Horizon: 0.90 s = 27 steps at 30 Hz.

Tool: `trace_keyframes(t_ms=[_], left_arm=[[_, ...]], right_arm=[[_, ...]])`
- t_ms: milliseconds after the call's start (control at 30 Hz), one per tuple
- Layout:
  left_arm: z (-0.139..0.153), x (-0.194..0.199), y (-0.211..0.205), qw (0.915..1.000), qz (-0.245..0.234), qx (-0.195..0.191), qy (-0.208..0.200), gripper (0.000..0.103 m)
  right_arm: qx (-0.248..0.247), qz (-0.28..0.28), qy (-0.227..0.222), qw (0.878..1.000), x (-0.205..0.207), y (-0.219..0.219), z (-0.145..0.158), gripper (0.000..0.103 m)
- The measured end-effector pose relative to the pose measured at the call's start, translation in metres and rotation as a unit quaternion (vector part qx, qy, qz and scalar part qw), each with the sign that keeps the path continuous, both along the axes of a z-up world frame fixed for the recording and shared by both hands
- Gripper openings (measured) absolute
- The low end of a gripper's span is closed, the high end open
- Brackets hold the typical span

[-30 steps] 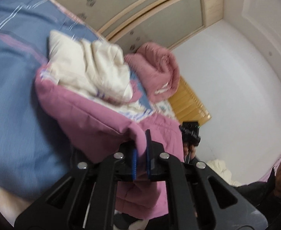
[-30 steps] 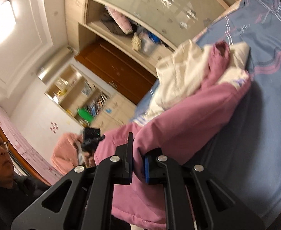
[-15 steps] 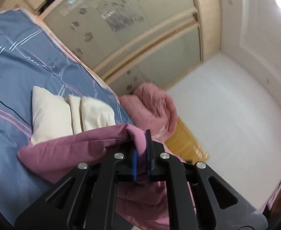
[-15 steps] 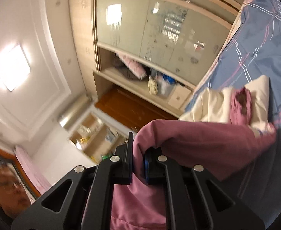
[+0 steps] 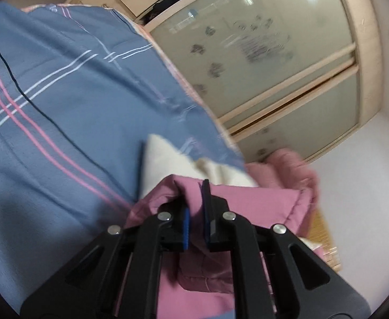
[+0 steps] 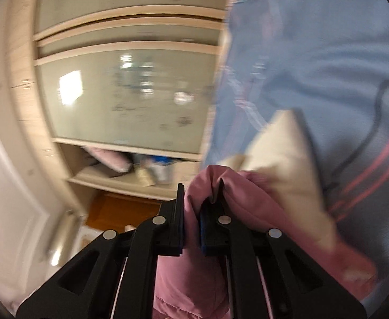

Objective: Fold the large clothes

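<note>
Two claws, left claw [image 5: 195,207] and right claw [image 6: 191,210], clamped on pink garment [image 5: 260,204]

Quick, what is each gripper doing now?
Left gripper: closed on the pink garment.
Right gripper: closed on the same pink garment.
</note>
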<state>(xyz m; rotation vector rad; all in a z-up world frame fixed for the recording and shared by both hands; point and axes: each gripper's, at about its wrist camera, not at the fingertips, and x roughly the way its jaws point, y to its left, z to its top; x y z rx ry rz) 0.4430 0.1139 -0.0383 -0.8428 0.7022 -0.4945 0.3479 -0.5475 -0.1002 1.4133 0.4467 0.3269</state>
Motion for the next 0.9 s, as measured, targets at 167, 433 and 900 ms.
trace_keyframes(t_ms=[167,433,900], left_arm=[[-0.016,0.001,0.000,0.9997,-0.009,0.019,0.014,0.023],[0.047,-0.050,0.015,0.9922,0.053,0.066,-0.091,0.101],[0.049,-0.200,-0.144,0.8817,0.051,0.433,-0.180,0.101]], right_arm=[[0.038,0.022,-0.024,0.999,-0.001,-0.001,-0.014,0.030],[-0.009,-0.003,-0.048,0.999,-0.065,-0.012,0.038,0.102],[-0.619,-0.019,-0.002,0.785,-0.164,0.244,0.106,0.102]])
